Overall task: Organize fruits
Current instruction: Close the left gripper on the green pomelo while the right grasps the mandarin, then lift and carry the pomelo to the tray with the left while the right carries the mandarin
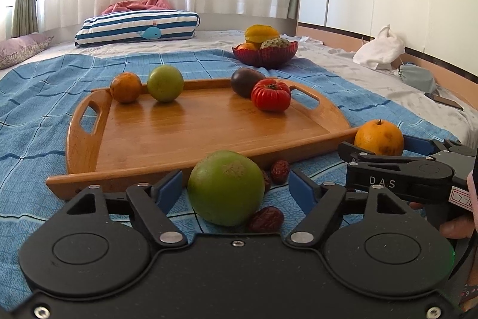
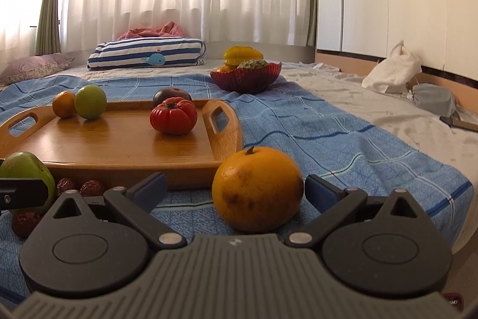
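A wooden tray (image 1: 185, 136) lies on the blue blanket and holds a small orange (image 1: 125, 87), a green fruit (image 1: 165, 83), a dark purple fruit (image 1: 245, 81) and a red tomato (image 1: 271, 94). My left gripper (image 1: 236, 189) is open around a big green fruit (image 1: 226, 187) on the blanket before the tray, with gaps on both sides. My right gripper (image 2: 236, 190) is open around a large orange (image 2: 257, 189) by the tray's near right corner; its right pad is close to the fruit. The tray also shows in the right wrist view (image 2: 119, 145).
Several red dates (image 1: 280, 168) lie around the green fruit. A red bowl (image 1: 265, 51) with a yellow starfruit and other fruit stands behind the tray. A striped pillow (image 1: 137, 27) lies at the back, and a white bag (image 1: 381, 50) and knife (image 2: 458, 123) at the right.
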Demonstrator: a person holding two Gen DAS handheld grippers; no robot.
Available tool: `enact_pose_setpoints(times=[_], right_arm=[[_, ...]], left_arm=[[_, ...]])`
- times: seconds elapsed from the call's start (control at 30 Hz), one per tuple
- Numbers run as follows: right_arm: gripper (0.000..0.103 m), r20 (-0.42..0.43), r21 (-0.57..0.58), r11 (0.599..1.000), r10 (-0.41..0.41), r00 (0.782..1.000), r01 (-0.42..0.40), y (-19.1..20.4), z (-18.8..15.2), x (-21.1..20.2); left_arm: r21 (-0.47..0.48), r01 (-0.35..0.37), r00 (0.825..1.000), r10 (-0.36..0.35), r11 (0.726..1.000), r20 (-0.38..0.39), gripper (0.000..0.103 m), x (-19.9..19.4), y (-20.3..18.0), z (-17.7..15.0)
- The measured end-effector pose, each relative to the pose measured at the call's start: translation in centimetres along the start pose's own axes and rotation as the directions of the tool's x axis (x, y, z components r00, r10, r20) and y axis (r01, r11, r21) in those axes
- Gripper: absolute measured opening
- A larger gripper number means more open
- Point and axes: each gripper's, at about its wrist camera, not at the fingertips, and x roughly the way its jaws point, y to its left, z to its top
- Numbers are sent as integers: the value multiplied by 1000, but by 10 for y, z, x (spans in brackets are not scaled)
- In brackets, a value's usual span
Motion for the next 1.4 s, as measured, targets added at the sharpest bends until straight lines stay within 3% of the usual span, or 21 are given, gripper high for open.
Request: enact_pose_setpoints(times=[0.6,0.87,1.4], right_arm=[[102,-39,24,1000,-8,999,9,-3,0,4],[98,-49,18,1000,-5,999,5,-2,0,4],[81,-57,7,1000,-19,998,19,-3,1,4]], left_arm=[[-9,-30,999,29,1000,-30,58,9,4,3],[-16,-26,999,25,1000,-36,57,11,6,3],[-13,-27,999,26,1000,-35,56,11,5,3]])
